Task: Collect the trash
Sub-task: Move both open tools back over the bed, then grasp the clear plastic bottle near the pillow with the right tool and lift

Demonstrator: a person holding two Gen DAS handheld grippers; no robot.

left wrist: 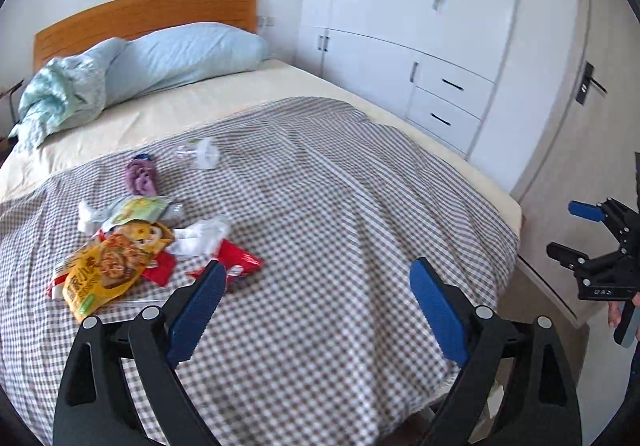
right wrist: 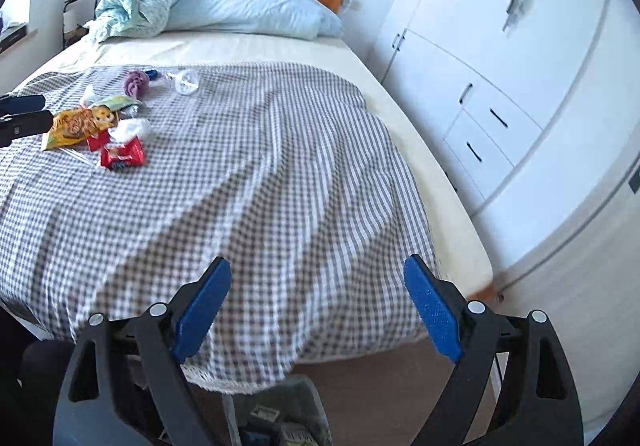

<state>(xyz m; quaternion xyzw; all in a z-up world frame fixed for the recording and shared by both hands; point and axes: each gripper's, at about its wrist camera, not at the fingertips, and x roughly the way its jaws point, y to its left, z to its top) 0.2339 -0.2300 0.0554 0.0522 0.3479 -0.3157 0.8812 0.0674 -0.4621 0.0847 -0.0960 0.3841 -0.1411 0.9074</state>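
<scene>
A heap of trash lies on the checked bedspread [left wrist: 320, 206]: a yellow snack bag [left wrist: 106, 270], red wrappers [left wrist: 236, 262], crumpled white tissue [left wrist: 200, 238], a green packet [left wrist: 138, 208], a purple wrapper [left wrist: 142, 176] and a clear plastic cup [left wrist: 204, 154]. The same heap shows in the right wrist view, with the yellow bag [right wrist: 78, 126] and a red wrapper [right wrist: 122, 158]. My left gripper [left wrist: 316, 302] is open and empty, just right of the heap. My right gripper [right wrist: 316, 302] is open and empty over the foot of the bed; it also shows at the right edge of the left wrist view [left wrist: 568, 230].
Blue pillows [left wrist: 172, 58] and a wooden headboard [left wrist: 148, 14] stand at the bed's far end. White wardrobes with drawers [left wrist: 448, 94] line the right side. A bin [right wrist: 280, 414] with some contents stands on the floor below the foot of the bed.
</scene>
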